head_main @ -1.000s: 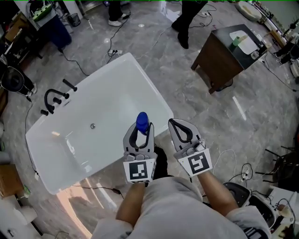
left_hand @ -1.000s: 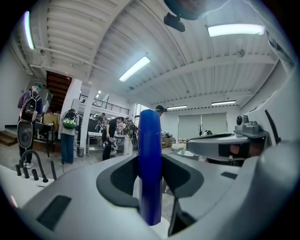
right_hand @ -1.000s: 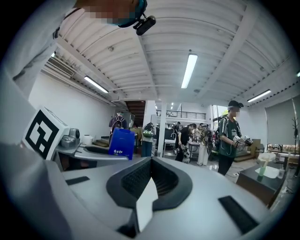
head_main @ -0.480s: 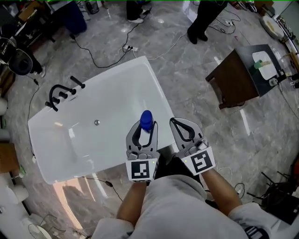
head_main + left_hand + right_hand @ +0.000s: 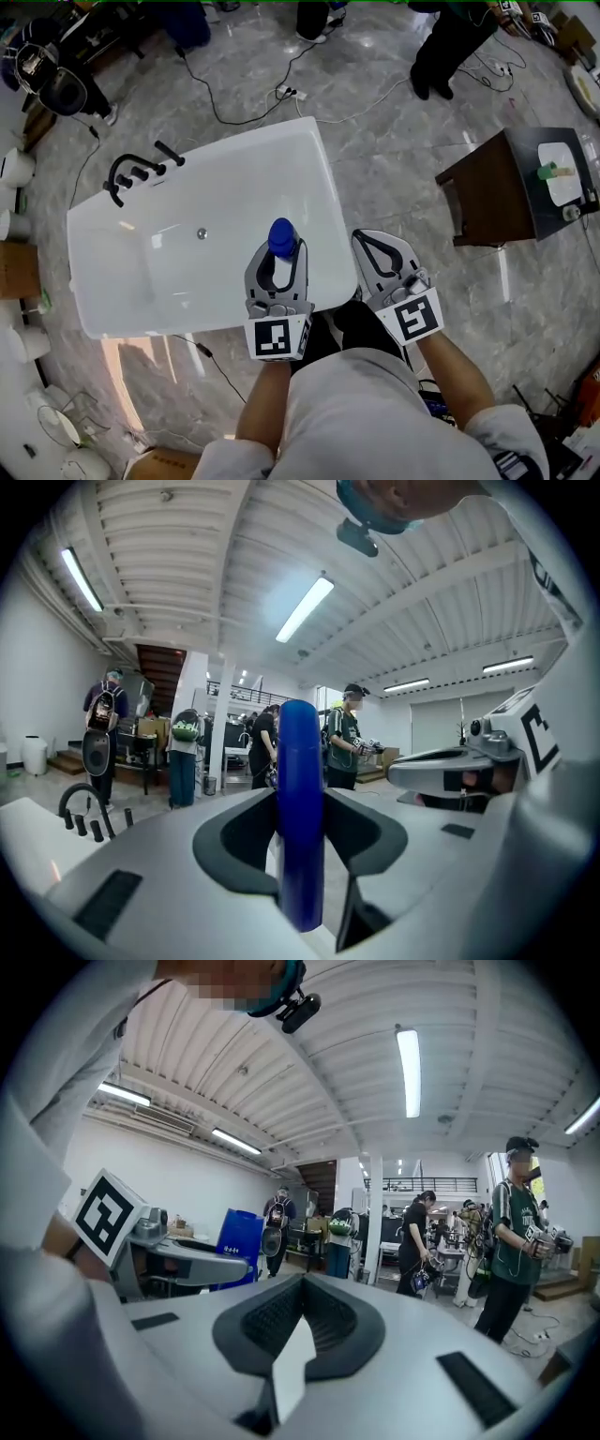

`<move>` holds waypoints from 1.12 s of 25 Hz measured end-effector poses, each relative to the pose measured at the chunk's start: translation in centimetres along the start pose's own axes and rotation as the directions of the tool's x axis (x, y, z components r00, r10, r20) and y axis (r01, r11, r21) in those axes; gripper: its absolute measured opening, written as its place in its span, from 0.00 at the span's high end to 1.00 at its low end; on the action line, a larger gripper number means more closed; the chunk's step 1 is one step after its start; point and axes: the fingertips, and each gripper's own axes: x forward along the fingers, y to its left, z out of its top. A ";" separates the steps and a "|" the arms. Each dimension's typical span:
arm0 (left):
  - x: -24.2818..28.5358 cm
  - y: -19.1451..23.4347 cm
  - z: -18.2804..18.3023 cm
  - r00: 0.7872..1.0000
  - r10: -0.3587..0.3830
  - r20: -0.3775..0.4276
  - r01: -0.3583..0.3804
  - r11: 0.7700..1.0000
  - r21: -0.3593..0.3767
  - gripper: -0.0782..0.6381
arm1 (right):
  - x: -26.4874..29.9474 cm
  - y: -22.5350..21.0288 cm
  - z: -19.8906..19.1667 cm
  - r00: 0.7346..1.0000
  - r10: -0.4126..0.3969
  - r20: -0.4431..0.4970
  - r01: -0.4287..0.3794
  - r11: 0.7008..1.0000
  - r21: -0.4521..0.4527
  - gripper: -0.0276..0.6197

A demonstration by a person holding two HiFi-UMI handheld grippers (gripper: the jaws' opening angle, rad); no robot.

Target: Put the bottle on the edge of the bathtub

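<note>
- The left gripper (image 5: 278,259) has its fingers closed on the bottle (image 5: 282,236). In the left gripper view the blue part of the bottle stands upright between the two pads, touching both.
- The right gripper (image 5: 371,246) has its fingers pressed together with nothing between them. It hangs just beside the left gripper, over the floor (image 5: 403,178) outside the tub.
- The bottle is carried in the air. In the head view it lies over the near right part of the bathtub (image 5: 112,314), close to the long rim nearest the person. Its height above the rim cannot be told.
- Step in hand, as judged: transport to the rim. Placement is not yet done.
- Risk, tipping: the rim looks narrow and glossy. If the base lands partly off it, the bottle may fall into the basin or onto the floor.
- Risk, early release: opening the fingers before the base bears on the rim would drop the bottle, and it may bounce or roll.
- Risk, pivoting: the grip appears to be high on the bottle, near the cap. The body may swing between the pads and meet the rim tilted.
- Risk, collision: the right gripper is close enough to knock the bottle during withdrawal.
- Risk, footing: a cable (image 5: 211,361) lies on the floor near the tub's near side and could catch a foot.
</note>
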 end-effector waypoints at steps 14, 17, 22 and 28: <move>6.4 4.9 -1.4 0.994 -0.103 0.032 0.102 0.995 0.015 0.66 | 8.2 -0.5 -2.1 1.000 -0.016 -0.002 0.016 0.999 0.030 0.95; 7.6 6.5 -3.3 0.995 -0.100 0.007 0.100 0.995 -0.002 0.66 | 10.0 -1.2 -4.0 1.000 -0.017 -0.022 0.018 0.999 0.041 0.95; 11.5 8.0 -5.8 0.994 -0.108 -0.002 0.108 0.994 -0.033 0.66 | 13.3 -3.9 -6.9 0.999 0.005 -0.047 -0.003 0.999 0.033 0.95; 18.4 8.6 -7.6 0.993 -0.116 -0.015 0.116 0.993 -0.026 0.66 | 17.9 -7.8 -10.0 0.996 0.064 -0.064 -0.060 0.997 0.058 0.95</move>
